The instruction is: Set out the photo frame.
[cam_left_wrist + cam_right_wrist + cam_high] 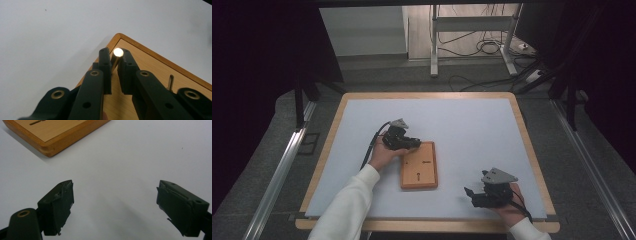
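A flat wooden board [419, 165] lies on the pale mat [472, 130], left of centre. My left gripper [408, 143] rests over the board's far left corner, held by a hand in a white sleeve. In the left gripper view its jaws [114, 57] are shut on a shiny upright metal pin [118, 52] above the board corner [150, 62]. A second small metal pin [170, 81] stands in the board further along. My right gripper [473, 197] sits near the front right of the mat. Its jaws [115, 192] stand wide open over bare mat, with the board's corner [50, 137] beyond them.
The mat covers a wood-rimmed table [427, 94]. Beyond its far edge are a metal stand [434, 45] and loose cables [487, 47] on the floor. Dark curtains hang at both sides. Open mat lies right of the board and behind it.
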`<state>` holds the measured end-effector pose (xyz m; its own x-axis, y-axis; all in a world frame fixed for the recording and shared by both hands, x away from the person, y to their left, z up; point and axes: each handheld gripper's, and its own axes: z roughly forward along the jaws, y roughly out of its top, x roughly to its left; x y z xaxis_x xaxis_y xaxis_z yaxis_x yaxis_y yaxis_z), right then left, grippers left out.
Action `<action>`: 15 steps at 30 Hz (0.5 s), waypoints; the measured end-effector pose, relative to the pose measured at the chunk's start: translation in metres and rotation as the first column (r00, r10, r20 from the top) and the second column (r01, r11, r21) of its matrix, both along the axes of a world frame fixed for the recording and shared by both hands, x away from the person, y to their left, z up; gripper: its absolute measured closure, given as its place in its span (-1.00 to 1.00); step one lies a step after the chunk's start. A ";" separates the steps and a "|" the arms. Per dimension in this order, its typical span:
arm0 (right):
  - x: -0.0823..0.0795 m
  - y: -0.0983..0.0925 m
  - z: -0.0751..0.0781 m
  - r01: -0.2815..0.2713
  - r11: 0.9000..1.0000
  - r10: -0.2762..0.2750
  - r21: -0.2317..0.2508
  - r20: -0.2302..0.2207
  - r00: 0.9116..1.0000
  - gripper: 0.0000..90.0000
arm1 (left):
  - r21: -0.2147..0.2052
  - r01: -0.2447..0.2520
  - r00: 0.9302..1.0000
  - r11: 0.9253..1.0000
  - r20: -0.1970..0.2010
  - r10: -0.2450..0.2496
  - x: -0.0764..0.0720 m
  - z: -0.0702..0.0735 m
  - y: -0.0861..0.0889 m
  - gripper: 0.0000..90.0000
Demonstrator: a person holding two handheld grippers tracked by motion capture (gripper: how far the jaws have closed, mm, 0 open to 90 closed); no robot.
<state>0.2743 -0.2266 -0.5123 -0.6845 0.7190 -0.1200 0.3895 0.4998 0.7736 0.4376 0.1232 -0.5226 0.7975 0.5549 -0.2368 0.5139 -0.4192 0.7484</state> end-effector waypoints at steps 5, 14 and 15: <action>-0.002 0.013 0.004 -0.024 0.999 0.026 -0.037 0.046 0.999 -0.68 | -0.003 0.002 1.000 1.000 -0.022 -0.002 0.003 0.001 0.000 0.83; -0.002 0.048 0.008 -0.057 0.994 0.068 -0.093 0.111 0.991 -0.79 | -0.014 0.008 0.998 1.000 -0.065 -0.009 0.010 0.003 0.002 0.84; -0.002 0.048 0.008 -0.057 0.994 0.068 -0.093 0.111 0.991 -0.79 | -0.014 0.008 0.998 1.000 -0.065 -0.009 0.010 0.003 0.002 0.84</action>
